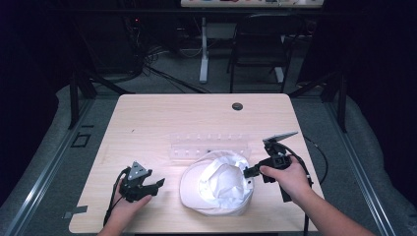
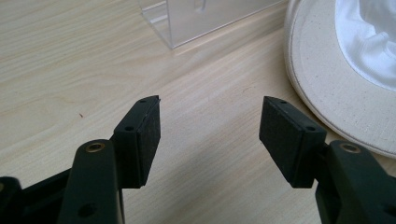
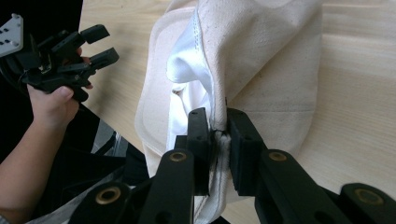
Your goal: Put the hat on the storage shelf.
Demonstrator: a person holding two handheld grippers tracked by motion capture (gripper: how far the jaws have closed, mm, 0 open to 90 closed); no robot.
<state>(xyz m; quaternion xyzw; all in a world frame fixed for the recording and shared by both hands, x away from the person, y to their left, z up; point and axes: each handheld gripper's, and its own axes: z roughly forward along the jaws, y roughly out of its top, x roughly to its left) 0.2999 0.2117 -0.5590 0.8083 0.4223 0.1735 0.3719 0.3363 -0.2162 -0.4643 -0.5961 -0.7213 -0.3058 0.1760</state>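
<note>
On our wooden table [image 1: 147, 118], right gripper [image 3: 218, 140] clamps the hat [image 1: 216, 184] edge; left gripper [image 2: 210, 135], beside the hat, gapes empty.

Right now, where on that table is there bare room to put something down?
The far strip of the table beyond the clear plastic rack is bare, as is its left edge. Crowded: between the left gripper and right gripper, where the cream hat lies.

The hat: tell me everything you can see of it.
The hat is cream canvas-like cloth with a white lining, lying upside down at the table's near middle, its stitched brim spread flat. The right gripper pinches its crown edge between shut jaws, lifting that side. The left gripper stands open beside it, apart.
</note>
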